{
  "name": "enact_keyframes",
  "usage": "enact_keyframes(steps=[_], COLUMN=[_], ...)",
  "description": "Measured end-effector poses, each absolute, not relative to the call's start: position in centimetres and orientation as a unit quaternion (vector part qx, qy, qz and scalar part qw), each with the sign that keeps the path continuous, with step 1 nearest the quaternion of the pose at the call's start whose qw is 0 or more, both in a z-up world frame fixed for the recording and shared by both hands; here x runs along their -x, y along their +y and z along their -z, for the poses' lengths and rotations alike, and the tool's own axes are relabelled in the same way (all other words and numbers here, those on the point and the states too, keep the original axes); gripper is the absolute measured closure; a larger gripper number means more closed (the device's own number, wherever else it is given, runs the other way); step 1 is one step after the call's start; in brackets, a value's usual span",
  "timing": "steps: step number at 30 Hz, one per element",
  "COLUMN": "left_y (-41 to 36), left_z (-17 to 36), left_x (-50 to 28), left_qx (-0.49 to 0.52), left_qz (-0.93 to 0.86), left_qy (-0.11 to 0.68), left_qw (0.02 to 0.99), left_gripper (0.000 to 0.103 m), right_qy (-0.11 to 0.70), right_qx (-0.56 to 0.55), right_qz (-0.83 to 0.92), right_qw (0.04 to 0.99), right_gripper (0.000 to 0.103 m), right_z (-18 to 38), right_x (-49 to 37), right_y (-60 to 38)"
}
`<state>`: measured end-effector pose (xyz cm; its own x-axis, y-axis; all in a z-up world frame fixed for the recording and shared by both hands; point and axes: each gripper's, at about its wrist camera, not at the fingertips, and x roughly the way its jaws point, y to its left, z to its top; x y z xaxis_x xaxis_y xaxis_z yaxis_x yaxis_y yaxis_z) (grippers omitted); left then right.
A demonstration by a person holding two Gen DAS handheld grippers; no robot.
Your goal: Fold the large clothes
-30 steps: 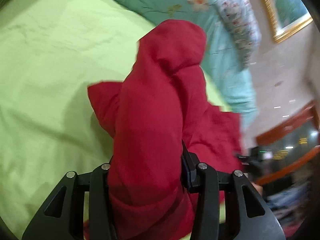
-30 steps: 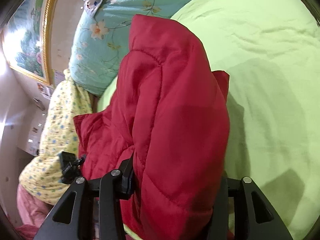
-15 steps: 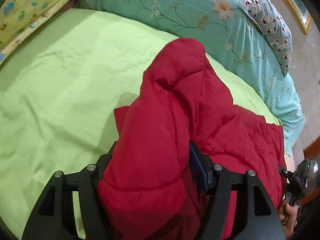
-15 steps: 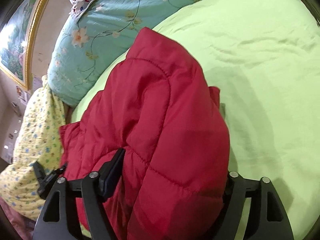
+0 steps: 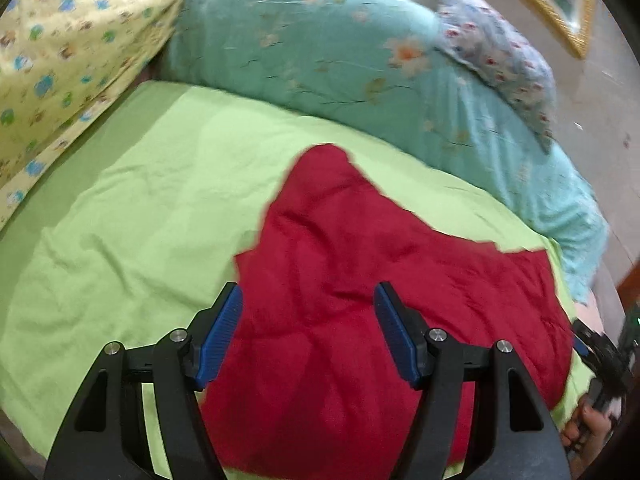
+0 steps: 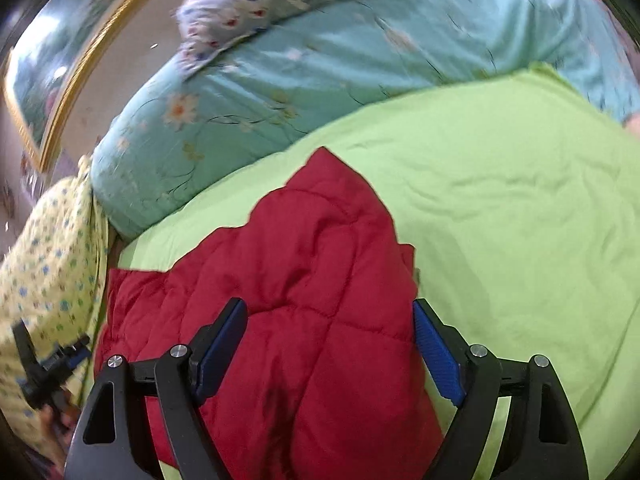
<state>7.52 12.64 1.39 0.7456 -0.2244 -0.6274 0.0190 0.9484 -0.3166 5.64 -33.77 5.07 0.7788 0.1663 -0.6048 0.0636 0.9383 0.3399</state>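
A red padded jacket [image 5: 360, 300] lies loosely bundled, roughly folded, on the green bedsheet [image 5: 140, 208] nearby. Left gripper [image 5: 306, 332] spread and empty; right gripper [image 6: 330, 346] opening, gripping nothing. Tidying seemingly remains.

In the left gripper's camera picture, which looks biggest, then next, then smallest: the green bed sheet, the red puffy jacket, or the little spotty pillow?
1. Light green bed sheet, biggest.
2. Red quilted puffy jacket; it lies nearest the camera, so it may look larger than it is.
3. Pale blue pillow with red spots, smallest, though farthest away.
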Motion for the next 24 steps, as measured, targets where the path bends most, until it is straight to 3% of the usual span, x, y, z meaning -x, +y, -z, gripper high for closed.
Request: enact_keyframes(steps=[10,24], left_y=[6.3,2.7], left_z=[-2.0,1.5], left_x=[-2.9,-2.2], left_qx=[0.079,0.024], left_qz=[0.211,0.227], left_qy=[0.35,0.408], left_qw=[0.909,0.884], left_gripper=[0.036,0.036], right_qy=[0.271,0.378], right_qx=[-0.085,0.04], right_qz=[-0.026,-0.153], right_qw=[0.958,0.912], right_gripper=[0.018,0.018], right_z=[-7.8,-3.0], right_x=[-2.6,-3.7], right_y=[-30.3,-21.3])
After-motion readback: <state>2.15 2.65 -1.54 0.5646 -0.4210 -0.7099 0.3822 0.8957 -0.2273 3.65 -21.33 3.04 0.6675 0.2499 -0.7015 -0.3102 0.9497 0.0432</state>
